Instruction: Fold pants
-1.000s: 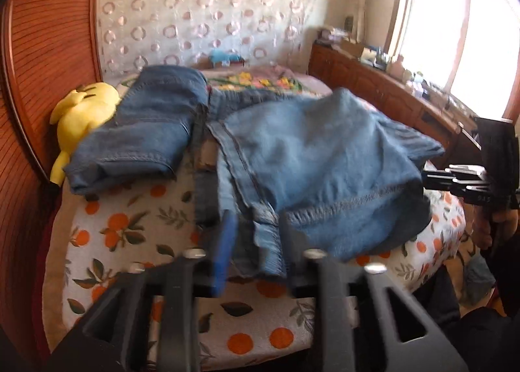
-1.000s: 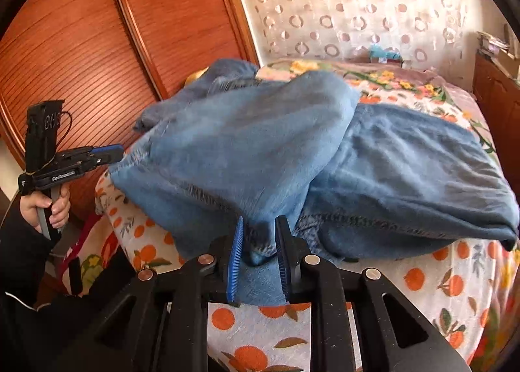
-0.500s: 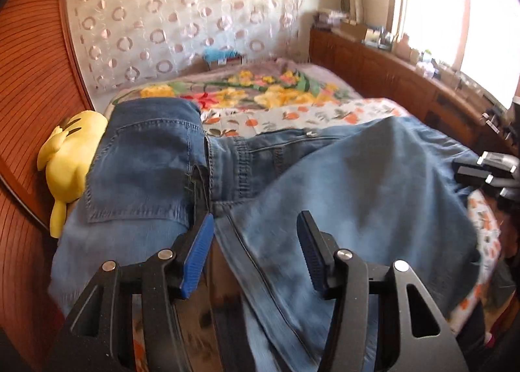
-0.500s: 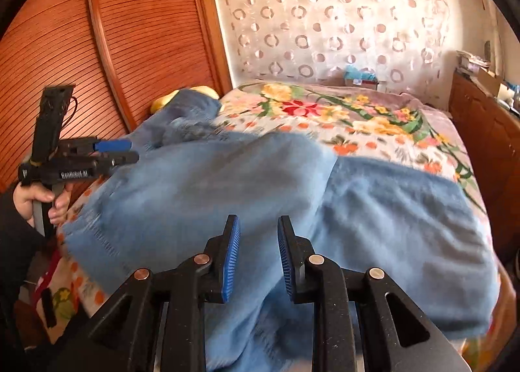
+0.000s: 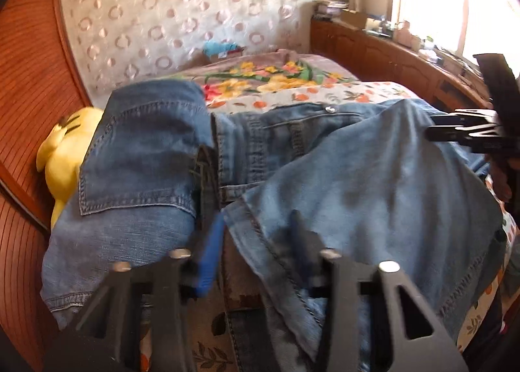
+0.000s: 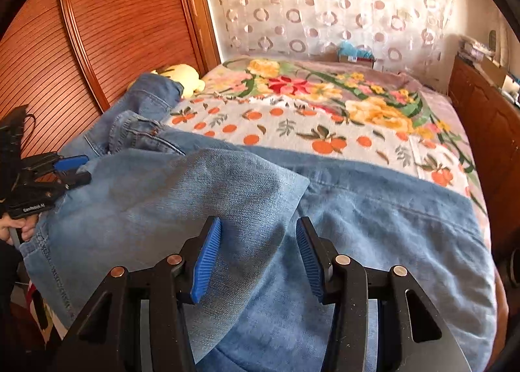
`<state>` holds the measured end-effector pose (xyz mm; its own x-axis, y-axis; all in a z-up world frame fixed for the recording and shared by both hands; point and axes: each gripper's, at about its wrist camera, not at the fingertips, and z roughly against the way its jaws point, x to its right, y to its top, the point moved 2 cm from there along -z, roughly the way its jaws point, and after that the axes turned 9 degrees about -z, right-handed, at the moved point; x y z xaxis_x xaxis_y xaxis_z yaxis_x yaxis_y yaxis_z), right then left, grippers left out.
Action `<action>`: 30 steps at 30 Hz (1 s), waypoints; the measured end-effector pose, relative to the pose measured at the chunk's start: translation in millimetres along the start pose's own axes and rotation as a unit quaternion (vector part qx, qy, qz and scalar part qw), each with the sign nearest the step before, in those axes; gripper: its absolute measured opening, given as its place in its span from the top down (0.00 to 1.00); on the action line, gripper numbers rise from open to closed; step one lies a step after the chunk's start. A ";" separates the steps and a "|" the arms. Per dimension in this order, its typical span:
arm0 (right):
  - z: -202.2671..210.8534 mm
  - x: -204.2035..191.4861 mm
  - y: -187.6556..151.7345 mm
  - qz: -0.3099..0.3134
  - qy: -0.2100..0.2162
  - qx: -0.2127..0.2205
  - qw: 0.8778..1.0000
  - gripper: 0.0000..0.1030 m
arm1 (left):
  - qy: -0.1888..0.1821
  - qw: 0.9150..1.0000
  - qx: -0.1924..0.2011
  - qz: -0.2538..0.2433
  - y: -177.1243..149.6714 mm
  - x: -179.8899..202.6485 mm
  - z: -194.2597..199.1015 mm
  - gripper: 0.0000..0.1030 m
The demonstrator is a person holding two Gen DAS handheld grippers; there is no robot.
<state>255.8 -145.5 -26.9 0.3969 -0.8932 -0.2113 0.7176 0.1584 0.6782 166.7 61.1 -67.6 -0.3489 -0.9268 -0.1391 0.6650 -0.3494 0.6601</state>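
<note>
While both grippers hung over the near edge of the bed, the jeans lay spread across its orange-print cover, reaching from the wooden wardrobe side toward the cabinet side. 1 pant leg had been laid over the seat and the other leg, its hem corner resting on top near the middle of the garment. A second, folded pair of jeans lay against the yellow plush toy, with a back pocket facing up.

Step in hand, as judged: release after the first fold (leg over leg).

Right gripper: jaws had just been opening and stood wide. Denim lay beneath and between the blue pads, but neither pad pressed on it. Nothing held.

Left gripper: jaws had just been closing and stood fairly narrow, astride the stitched seam edge of the top layer. Motion blur hid the pads; whether they pinched the cloth could not be told.

Next move, as judged: the top layer looked rumpled, with its edges not lined up on the layer below. Each gripper would need a fresh hold at 1 end of the doubled legs, taking both layers together so they do not slide apart, before the fold toward the waistband.
</note>
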 end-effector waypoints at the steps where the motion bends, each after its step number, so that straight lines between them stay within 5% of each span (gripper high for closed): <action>1: -5.1 4.0 4.0 -0.006 0.005 -0.005 1.000 0.51 | -0.004 1.000 0.002 -0.002 0.9 1.5 1.6 0.71; 10: -28.1 17.9 14.5 -0.041 0.049 -0.046 0.997 0.51 | -0.017 0.998 0.060 0.004 23.5 3.6 28.0 0.93; 12: -29.7 19.8 16.1 -0.047 0.063 -0.049 0.996 0.61 | -0.015 0.997 0.078 0.001 33.8 4.5 37.1 0.93; 13: -31.6 19.3 19.9 -0.049 0.073 -0.049 0.995 0.75 | -0.015 0.996 0.085 0.000 38.5 3.1 40.4 0.94; 16: -17.5 16.4 24.6 -0.027 0.074 -0.023 0.997 0.87 | -0.009 0.994 0.107 0.000 56.2 -5.3 49.6 0.94; 21: 1.7 14.6 45.7 -0.030 0.049 0.051 0.997 0.88 | 0.018 0.994 0.111 0.004 68.5 -24.9 36.7 0.94; 27: -31.0 16.5 38.6 -0.038 -0.012 0.018 0.999 0.80 | 0.019 1.000 0.012 0.011 37.1 -26.8 -21.2 0.83; 29: -28.5 17.2 37.8 -0.041 -0.017 0.028 0.999 0.77 | 0.023 0.999 0.021 0.020 29.9 -26.9 -14.2 0.70; 30: -25.6 19.0 35.5 -0.042 -0.024 0.032 0.998 0.76 | 0.027 0.999 0.024 0.023 27.5 -25.5 -10.3 0.56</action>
<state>303.5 -146.1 -24.8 0.3083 -0.9214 -0.2365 0.7087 0.0566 0.7032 200.7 73.7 -53.5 -0.2825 -0.9479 -0.1470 0.6464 -0.3013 0.7010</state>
